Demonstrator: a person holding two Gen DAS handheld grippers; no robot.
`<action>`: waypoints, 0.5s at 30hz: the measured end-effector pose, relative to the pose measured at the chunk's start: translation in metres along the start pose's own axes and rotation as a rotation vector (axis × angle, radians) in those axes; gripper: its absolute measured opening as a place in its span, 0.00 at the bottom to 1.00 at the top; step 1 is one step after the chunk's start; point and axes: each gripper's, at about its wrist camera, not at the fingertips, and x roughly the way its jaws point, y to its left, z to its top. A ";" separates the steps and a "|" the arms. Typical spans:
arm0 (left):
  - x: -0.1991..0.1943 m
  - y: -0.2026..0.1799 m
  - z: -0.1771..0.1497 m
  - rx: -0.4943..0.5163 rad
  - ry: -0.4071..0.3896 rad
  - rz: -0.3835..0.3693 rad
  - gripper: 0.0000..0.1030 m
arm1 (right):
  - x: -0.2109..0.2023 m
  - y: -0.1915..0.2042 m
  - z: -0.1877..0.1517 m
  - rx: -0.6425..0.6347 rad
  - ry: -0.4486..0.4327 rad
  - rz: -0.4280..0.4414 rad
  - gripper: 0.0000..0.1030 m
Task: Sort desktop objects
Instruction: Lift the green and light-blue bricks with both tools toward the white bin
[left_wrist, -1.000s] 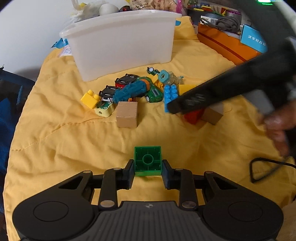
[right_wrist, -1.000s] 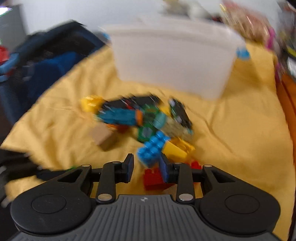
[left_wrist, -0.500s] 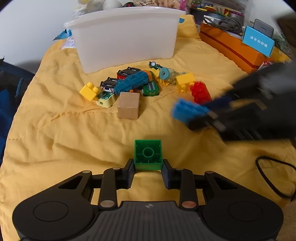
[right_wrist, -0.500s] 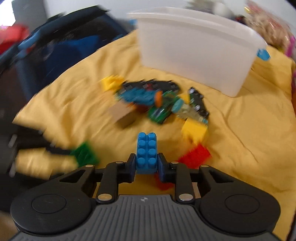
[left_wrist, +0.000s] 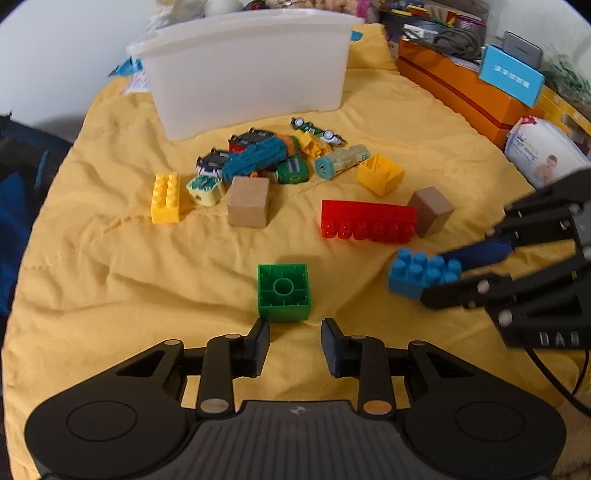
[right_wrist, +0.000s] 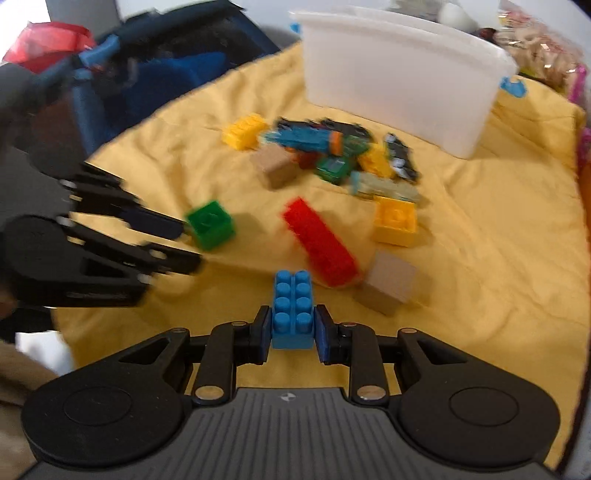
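Note:
A green square brick (left_wrist: 283, 291) lies hollow side up on the yellow cloth (left_wrist: 110, 295), just ahead of the fingertips of my left gripper (left_wrist: 295, 339). The pads stand narrowly apart and do not press on it. My right gripper (right_wrist: 291, 326) is shut on a blue studded brick (right_wrist: 291, 310), held above the cloth. In the left wrist view that blue brick (left_wrist: 421, 275) and the right gripper (left_wrist: 443, 277) come in from the right. A white bin (left_wrist: 243, 74) stands at the back of the cloth.
A red long brick (left_wrist: 367, 221), two wooden cubes (left_wrist: 248, 201) (left_wrist: 430, 210), yellow bricks (left_wrist: 165, 199) (left_wrist: 380, 173) and a heap of toy cars (left_wrist: 258, 158) lie before the bin. An orange box (left_wrist: 461, 88) and a wipes pack (left_wrist: 543, 155) line the right edge. A black cable (left_wrist: 554, 376) lies near right.
My right gripper closed on the blue brick in the pile and carried it toward the near side. The green brick, earlier between my left fingertips, now lies just beyond them.

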 end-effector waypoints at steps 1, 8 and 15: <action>0.002 0.001 0.000 -0.012 0.006 0.000 0.34 | 0.002 0.002 -0.001 0.001 0.009 -0.001 0.28; 0.010 0.000 0.001 -0.026 -0.050 0.032 0.31 | 0.001 0.002 -0.004 0.002 -0.003 -0.015 0.29; 0.013 -0.006 0.004 0.046 -0.104 0.055 0.32 | 0.001 -0.001 -0.008 0.020 -0.002 -0.010 0.29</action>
